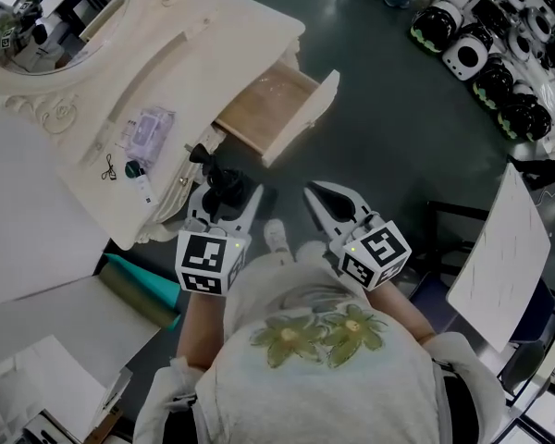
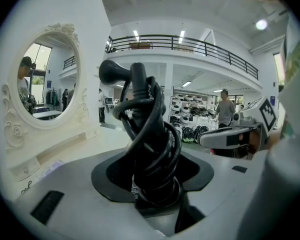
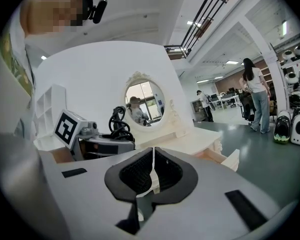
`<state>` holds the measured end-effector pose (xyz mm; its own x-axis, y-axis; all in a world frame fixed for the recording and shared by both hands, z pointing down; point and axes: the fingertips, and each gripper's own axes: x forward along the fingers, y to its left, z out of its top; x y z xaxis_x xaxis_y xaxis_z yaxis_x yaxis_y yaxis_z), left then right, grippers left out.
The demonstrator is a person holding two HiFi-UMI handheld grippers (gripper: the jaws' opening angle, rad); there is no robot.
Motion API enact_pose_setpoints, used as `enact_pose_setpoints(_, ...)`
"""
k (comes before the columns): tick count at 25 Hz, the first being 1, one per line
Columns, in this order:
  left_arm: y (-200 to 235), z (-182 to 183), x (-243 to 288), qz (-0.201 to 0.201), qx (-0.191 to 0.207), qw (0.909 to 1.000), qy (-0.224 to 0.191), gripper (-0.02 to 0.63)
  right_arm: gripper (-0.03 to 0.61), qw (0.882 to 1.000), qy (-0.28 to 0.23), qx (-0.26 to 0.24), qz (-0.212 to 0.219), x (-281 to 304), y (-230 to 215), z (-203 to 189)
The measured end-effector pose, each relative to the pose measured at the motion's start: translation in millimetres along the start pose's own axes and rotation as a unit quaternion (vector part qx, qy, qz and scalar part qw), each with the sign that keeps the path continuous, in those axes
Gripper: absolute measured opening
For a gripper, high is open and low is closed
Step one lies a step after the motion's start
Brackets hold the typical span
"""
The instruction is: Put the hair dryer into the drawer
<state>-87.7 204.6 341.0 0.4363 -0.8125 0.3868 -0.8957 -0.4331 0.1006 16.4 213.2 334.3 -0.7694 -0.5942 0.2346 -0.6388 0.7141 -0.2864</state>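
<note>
Hair dryer (image 2: 150, 149) in left gripper (image 1: 227, 202), drawer (image 1: 264, 109) ahead

The hair dryer (image 2: 150, 149) and its wound cord were black. The left gripper (image 1: 224, 213) and right gripper (image 1: 322, 200) were light grey, with black pads (image 3: 135, 176) and black-and-white square markers (image 1: 203, 259). The table (image 1: 194, 54) was cream with carved scrolls, the drawer (image 1: 268, 109) pale wood inside, and the floor (image 1: 388, 128) dark grey-green.

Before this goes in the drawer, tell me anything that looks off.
Only the cord: it is wound loosely round the hair dryer in the left claw, loops bulging out. Nothing else stands out.
</note>
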Motion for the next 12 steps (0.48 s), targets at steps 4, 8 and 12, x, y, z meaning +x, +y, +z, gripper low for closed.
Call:
enact_pose_setpoints(4, 13, 0, 9, -0.003, 0.006, 1.0000, 0.005, 0.219, 0.025, 1.000, 0.002, -0.002, -0.010, 8, -6, 1)
enact_pose_setpoints(8, 21, -2, 16, -0.007, 0.001, 0.9999, 0.009, 0.219, 0.025, 1.000, 0.004, -0.002, -0.012, 13, -10, 3)
enact_pose_setpoints(12, 29, -3, 26, -0.008, -0.001, 0.9999, 0.013, 0.219, 0.025, 1.000, 0.004, -0.004, -0.022, 19, -17, 6)
